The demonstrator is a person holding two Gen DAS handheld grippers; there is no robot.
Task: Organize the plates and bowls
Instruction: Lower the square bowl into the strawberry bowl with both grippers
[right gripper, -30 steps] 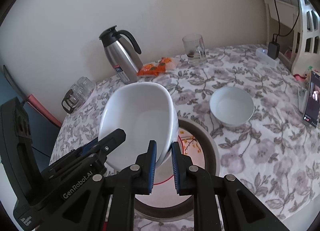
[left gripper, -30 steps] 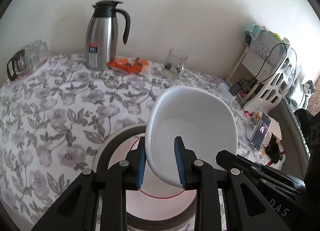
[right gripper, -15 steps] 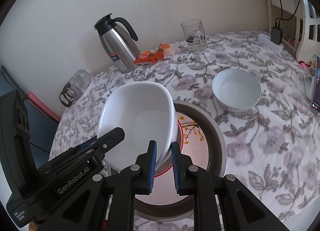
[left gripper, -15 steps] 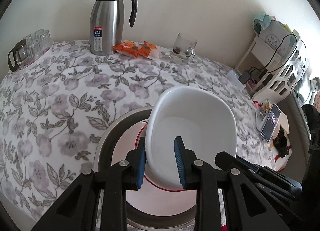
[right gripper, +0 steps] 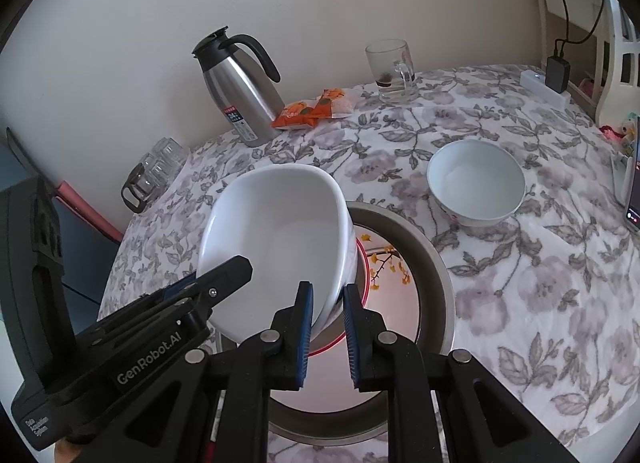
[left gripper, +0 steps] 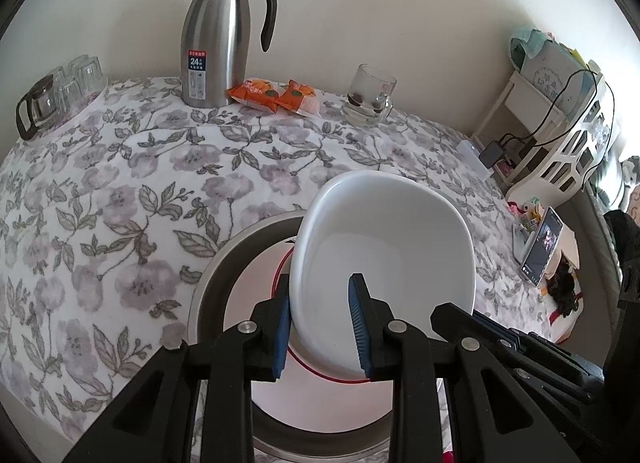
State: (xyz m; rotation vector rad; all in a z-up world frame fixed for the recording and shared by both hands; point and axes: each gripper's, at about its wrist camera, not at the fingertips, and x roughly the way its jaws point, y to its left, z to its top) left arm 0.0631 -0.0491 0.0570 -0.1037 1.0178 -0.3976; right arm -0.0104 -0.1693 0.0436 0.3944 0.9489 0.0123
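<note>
A white squarish bowl (left gripper: 384,239) is held tilted above a stack of plates. My left gripper (left gripper: 320,327) is shut on its near left rim. My right gripper (right gripper: 326,333) is shut on its right rim, where the bowl (right gripper: 276,239) shows too. Below lies a grey-rimmed plate (left gripper: 224,263) with a white red-rimmed plate (left gripper: 320,395) on top; in the right wrist view the grey plate (right gripper: 436,275) shows a flower-patterned plate inside. A small white round bowl (right gripper: 476,187) stands alone on the cloth to the right.
On the flowered tablecloth stand a steel thermos jug (left gripper: 218,39), orange snack packets (left gripper: 276,93), a glass mug (left gripper: 370,95) and a tray of glasses (left gripper: 60,91) at the far left. A phone (left gripper: 542,243) and a white shelf (left gripper: 560,135) stand at the right.
Both grippers have lowered the white bowl toward the plate stack and drawn slightly back; the table's far objects now sit higher in view. Both grips are unchanged.
</note>
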